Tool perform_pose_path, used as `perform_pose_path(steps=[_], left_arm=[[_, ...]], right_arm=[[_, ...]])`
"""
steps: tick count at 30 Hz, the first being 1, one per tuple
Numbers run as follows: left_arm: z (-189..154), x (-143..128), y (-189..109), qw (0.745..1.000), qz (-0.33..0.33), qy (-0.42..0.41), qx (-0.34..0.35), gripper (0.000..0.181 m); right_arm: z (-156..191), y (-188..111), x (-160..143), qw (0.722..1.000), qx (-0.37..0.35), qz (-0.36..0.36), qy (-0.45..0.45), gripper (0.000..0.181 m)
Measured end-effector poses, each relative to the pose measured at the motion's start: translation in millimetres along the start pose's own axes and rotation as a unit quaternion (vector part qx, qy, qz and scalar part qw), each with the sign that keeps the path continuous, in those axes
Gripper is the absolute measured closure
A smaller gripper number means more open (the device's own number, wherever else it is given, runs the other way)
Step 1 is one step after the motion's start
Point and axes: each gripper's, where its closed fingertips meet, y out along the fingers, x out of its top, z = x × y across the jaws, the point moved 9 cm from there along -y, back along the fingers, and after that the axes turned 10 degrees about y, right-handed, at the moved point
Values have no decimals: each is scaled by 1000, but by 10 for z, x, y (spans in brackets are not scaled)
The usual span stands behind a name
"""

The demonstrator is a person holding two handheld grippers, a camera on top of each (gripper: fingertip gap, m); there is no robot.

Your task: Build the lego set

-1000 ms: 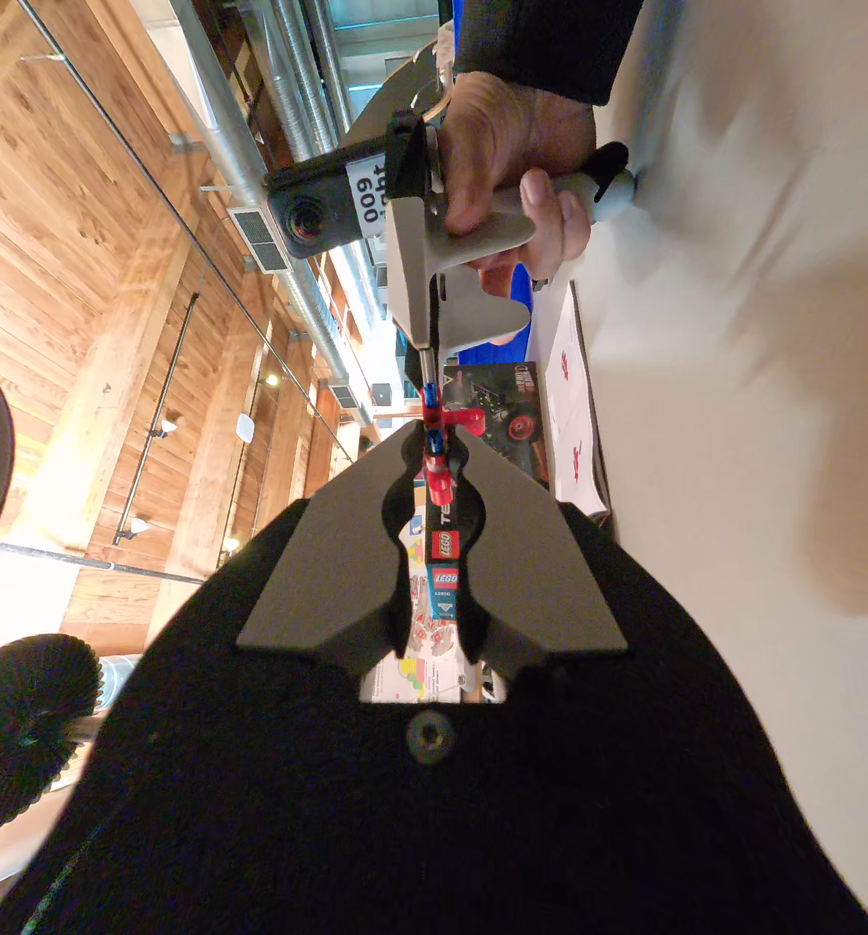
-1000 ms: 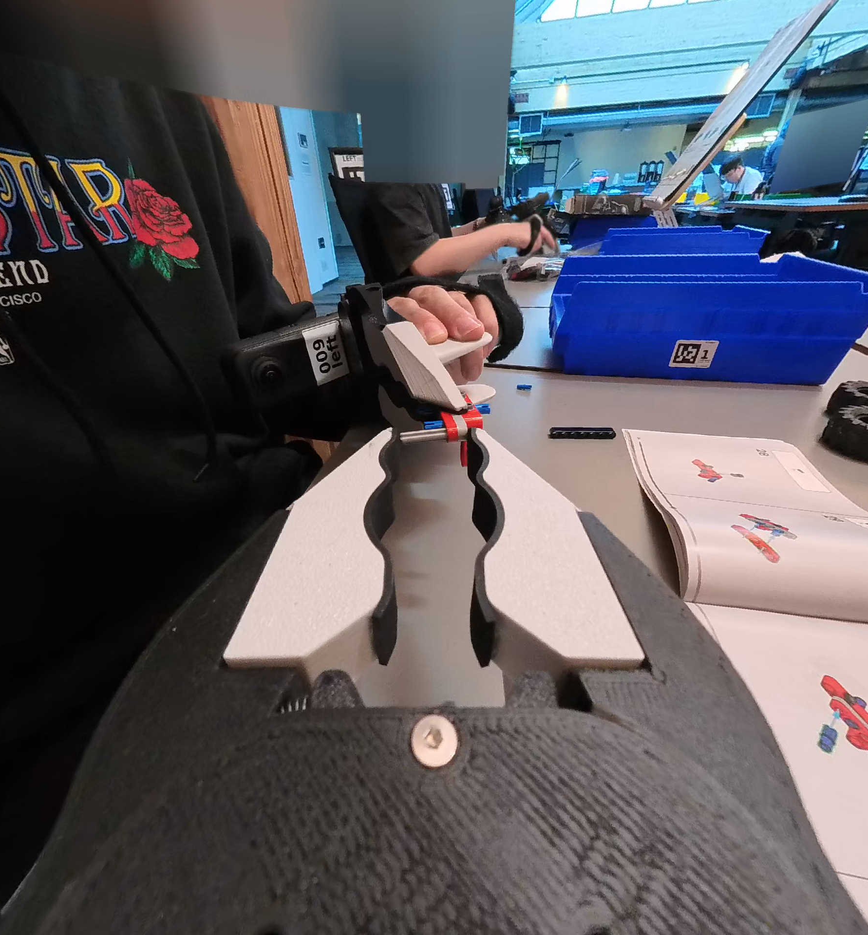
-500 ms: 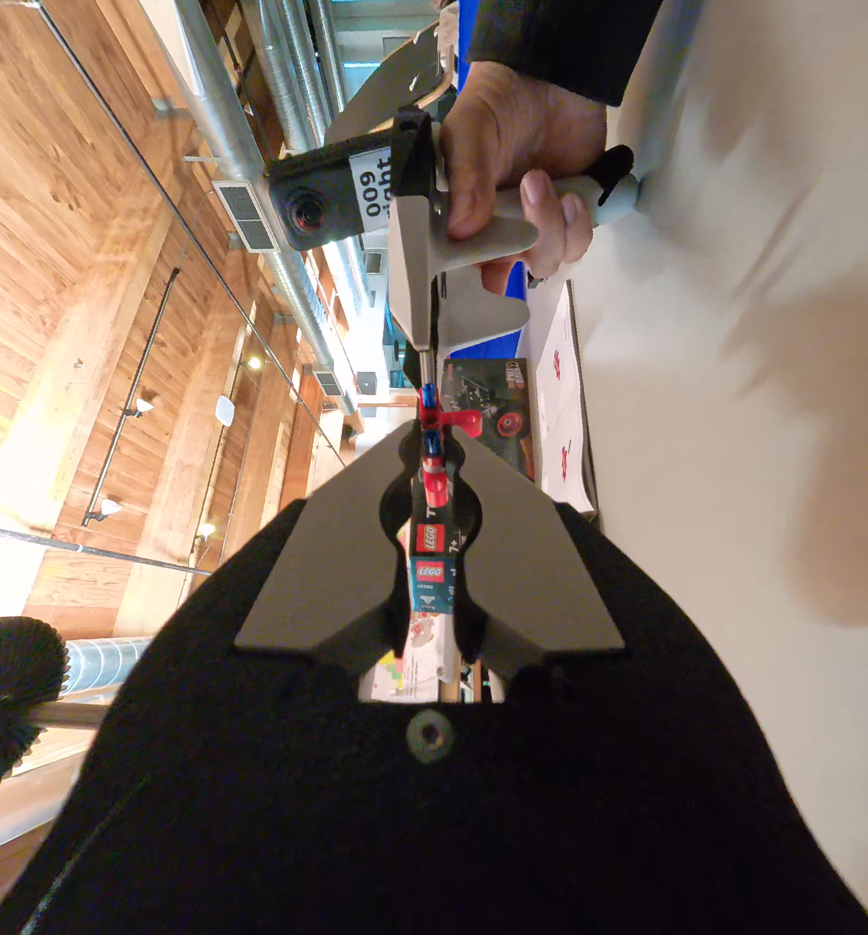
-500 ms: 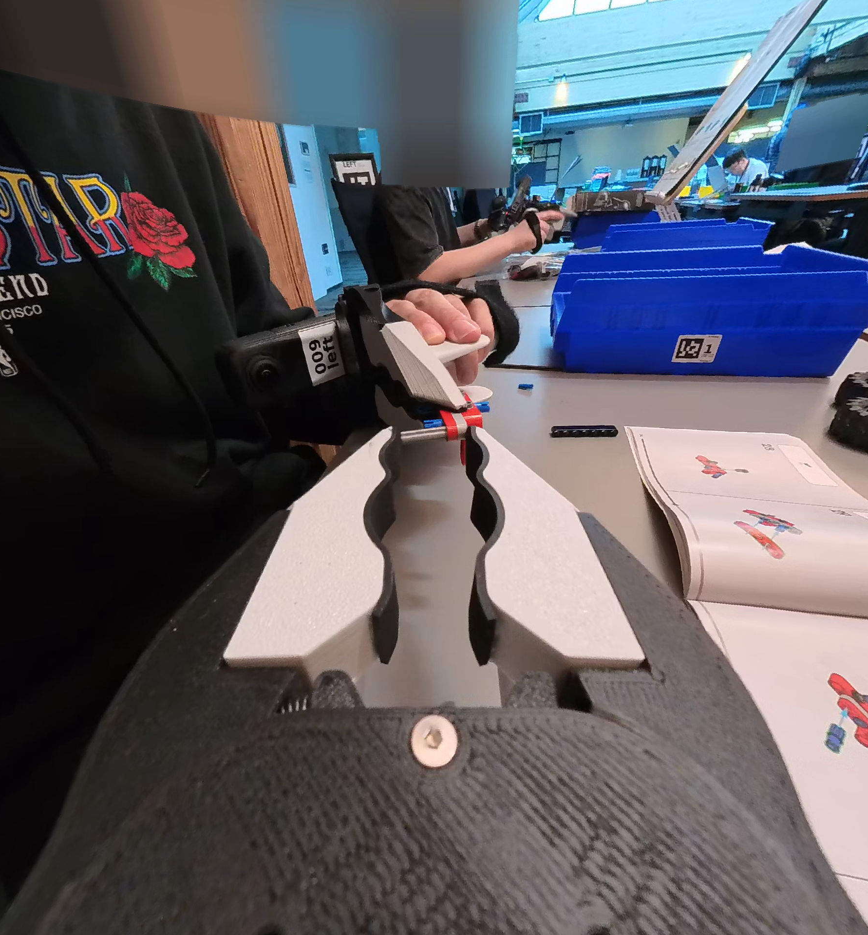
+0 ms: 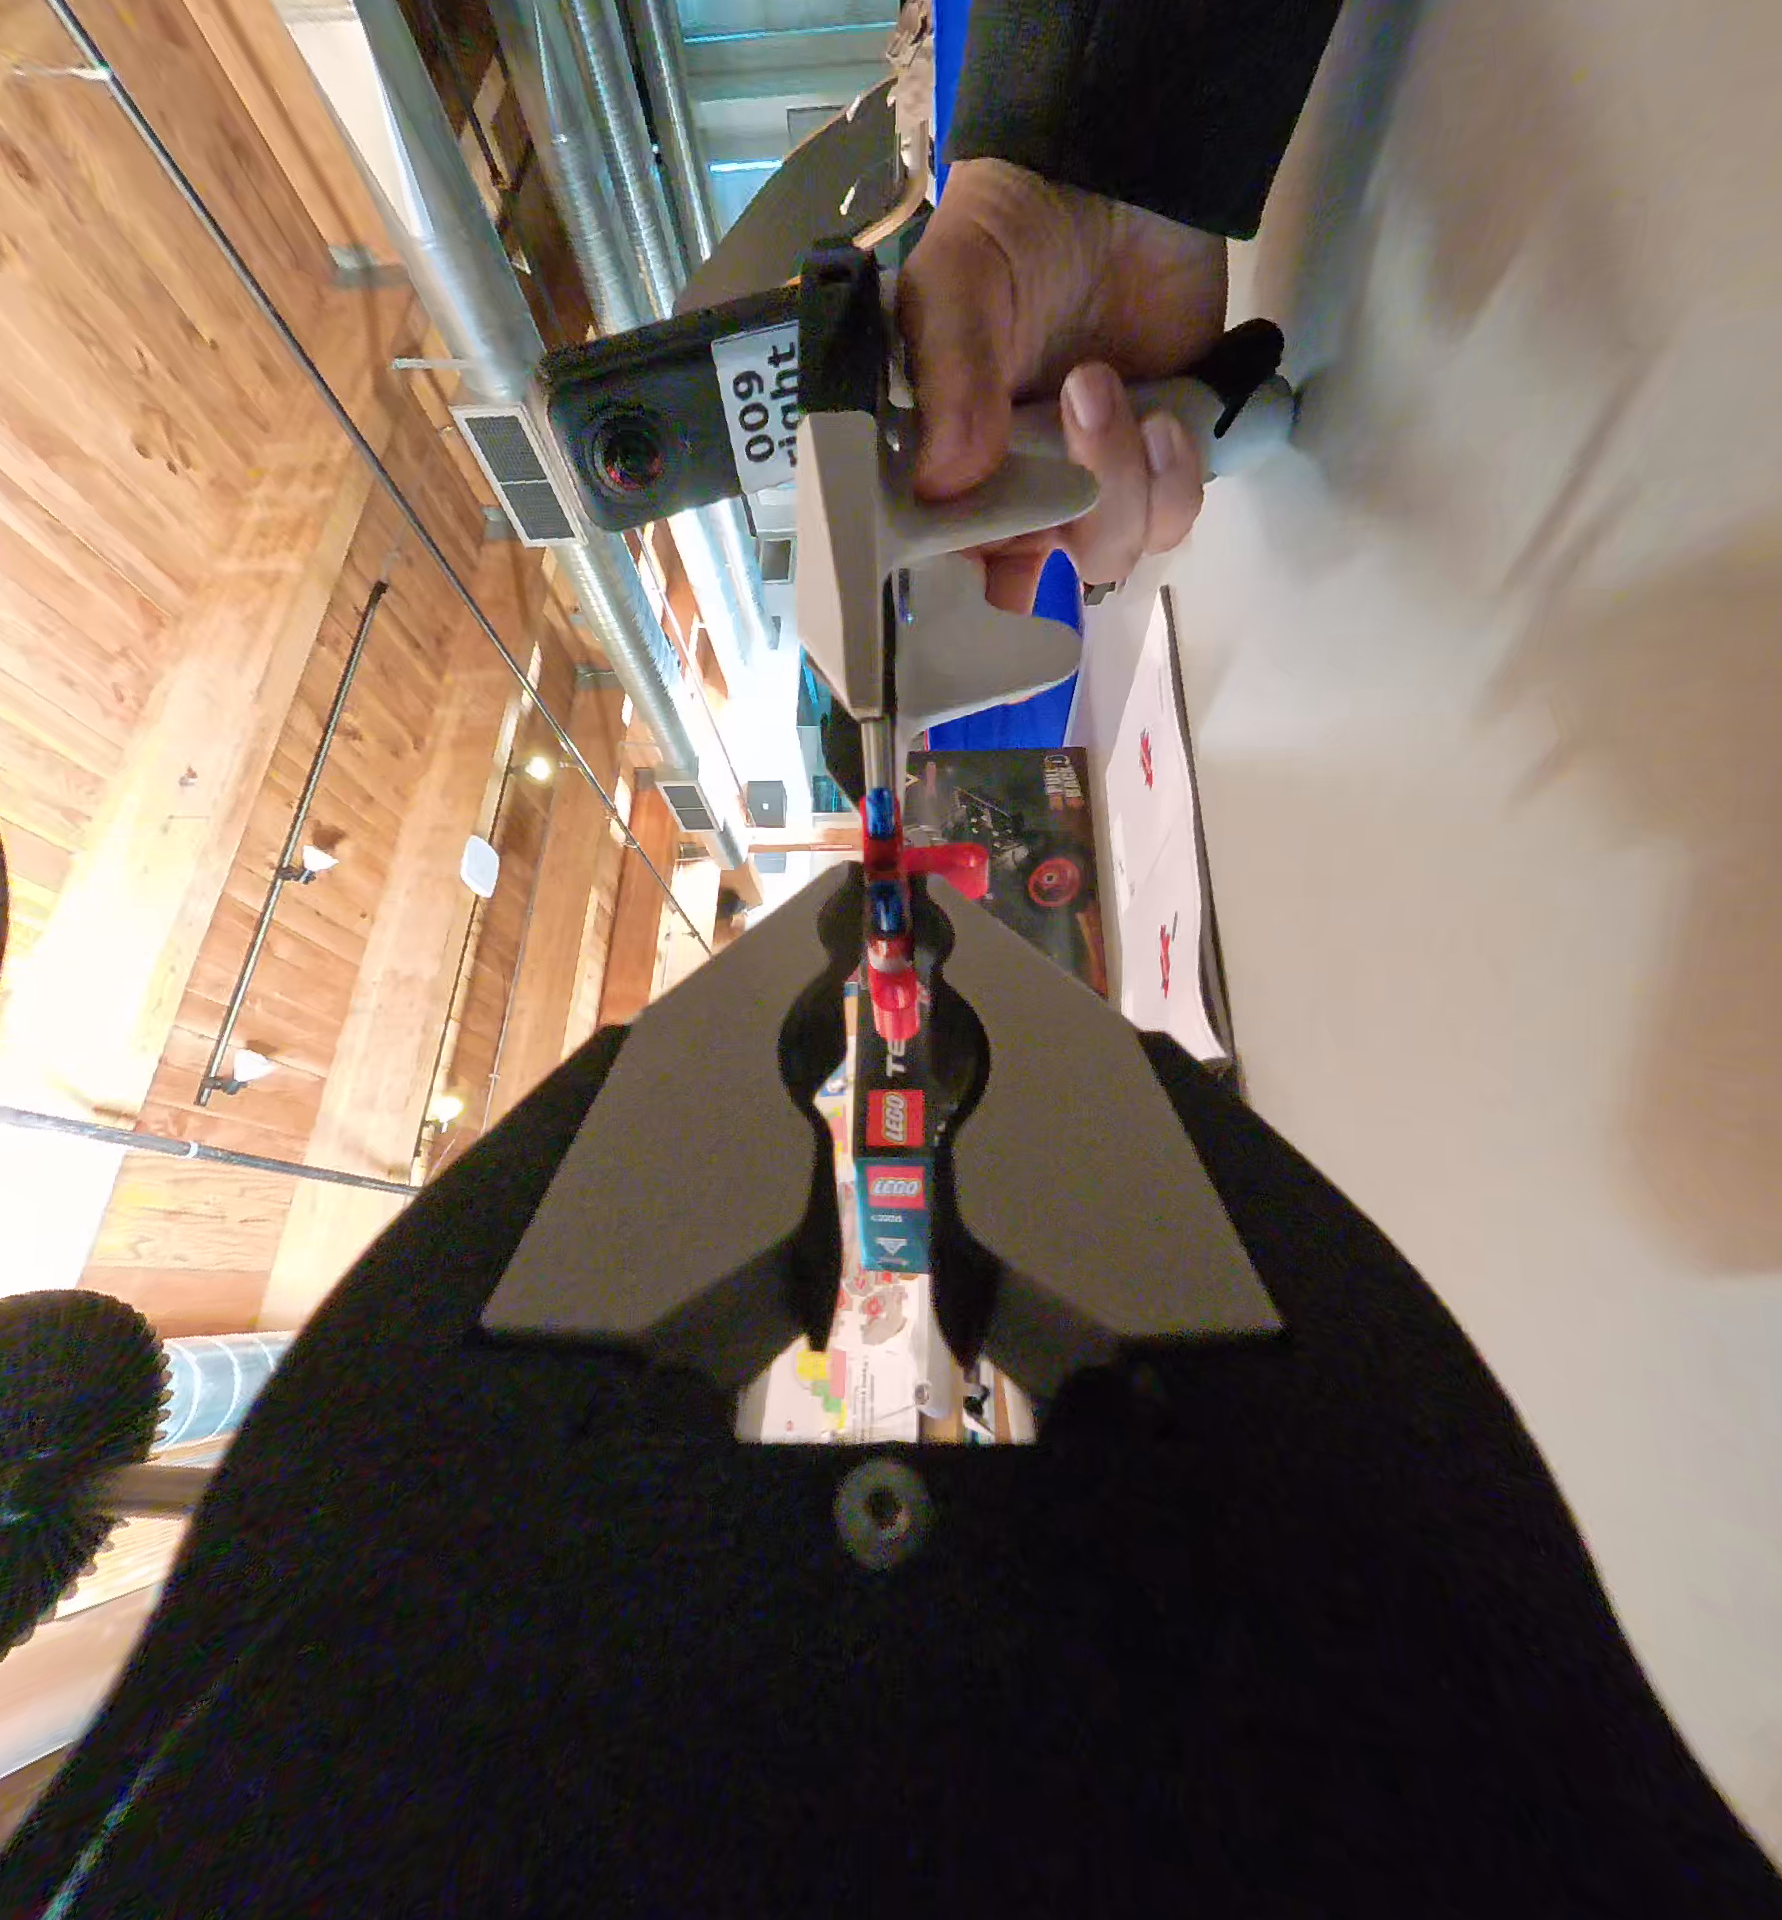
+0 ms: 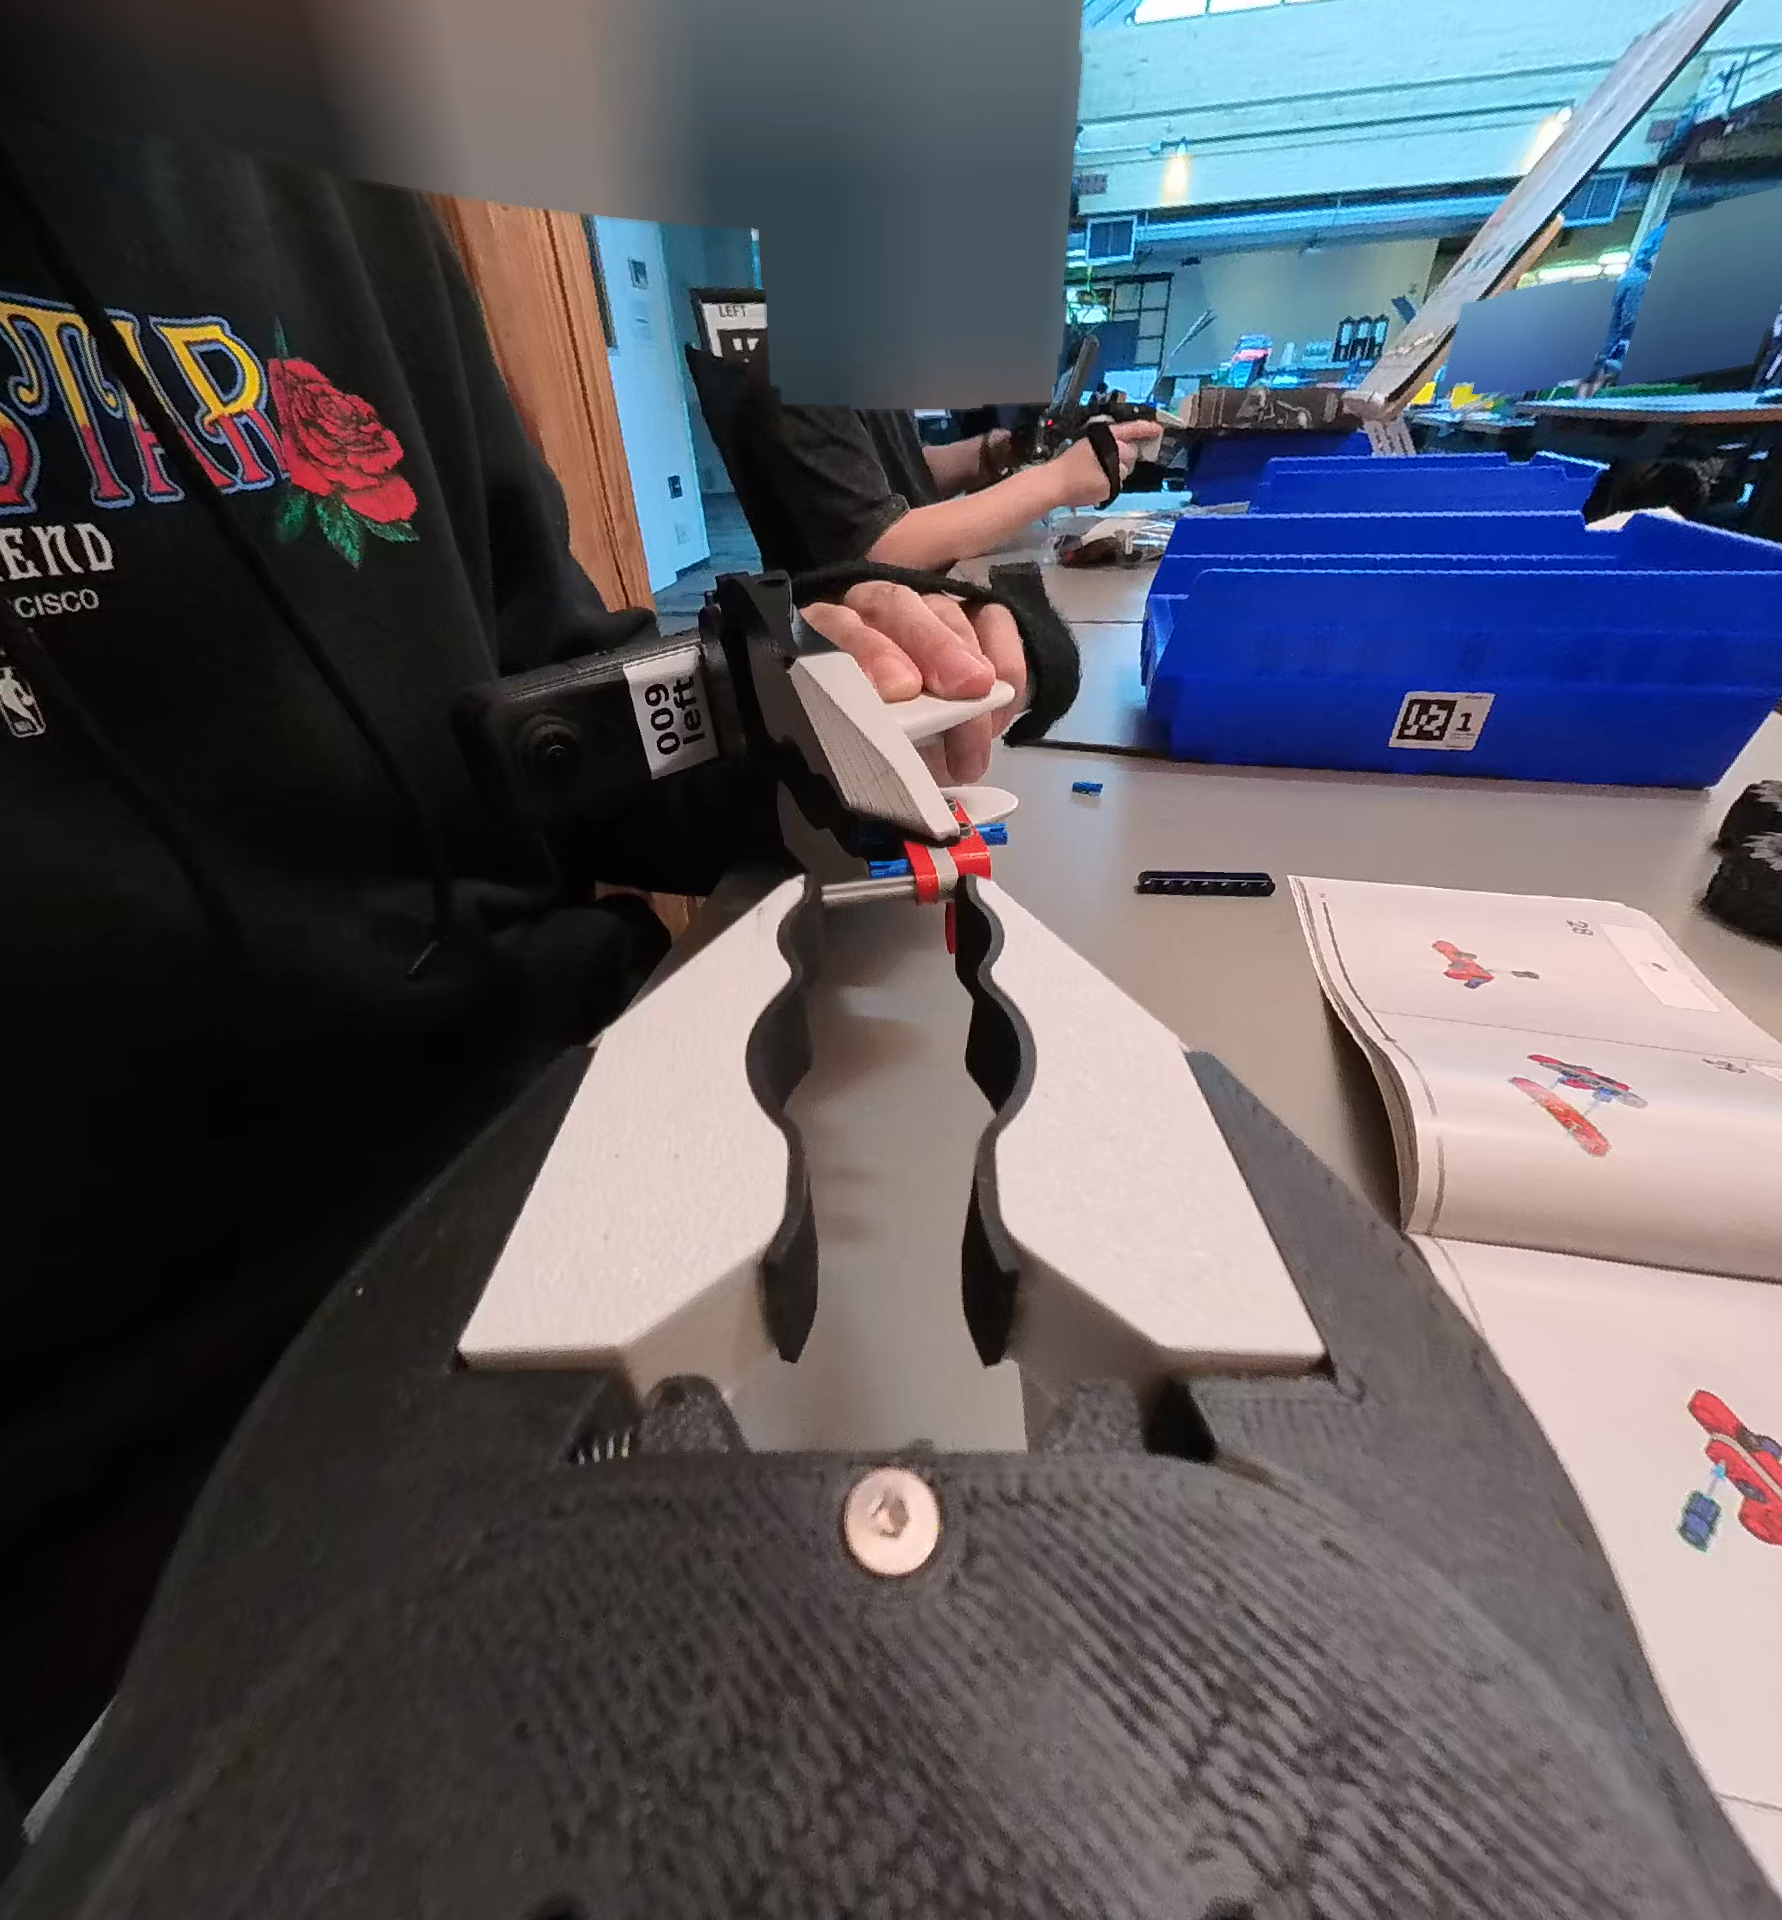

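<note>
Grippers meet mid-air above the bench (image 6: 1230,831): left gripper (image 5: 889,904) clamps a small red-and-blue lego assembly (image 5: 887,914); right gripper (image 6: 887,904) pinches its smooth grey axle (image 6: 866,891). Far right: two knobbly black tyres (image 6: 1780,862), open paper instruction booklet (image 6: 1552,1081).

Only the far person's forearm (image 6: 980,509) has swung from mid-table toward the blue bins (image 6: 1469,665).

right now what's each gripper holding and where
Left gripper pinches the red and blue lego piece at its middle; right gripper grips the grey axle through it.
</note>
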Motion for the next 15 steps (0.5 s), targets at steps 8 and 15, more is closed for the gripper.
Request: perform_pose_path(steps=[8, 15], left_arm=[[-18, -74, 25, 999, -3, -36, 2, 174], [14, -171, 23, 982, -32, -187, -16, 160]], right_arm=[[-29, 4, 14, 999, -26, -14, -15, 157], [-36, 3, 17, 997, -54, -20, -48, 158]])
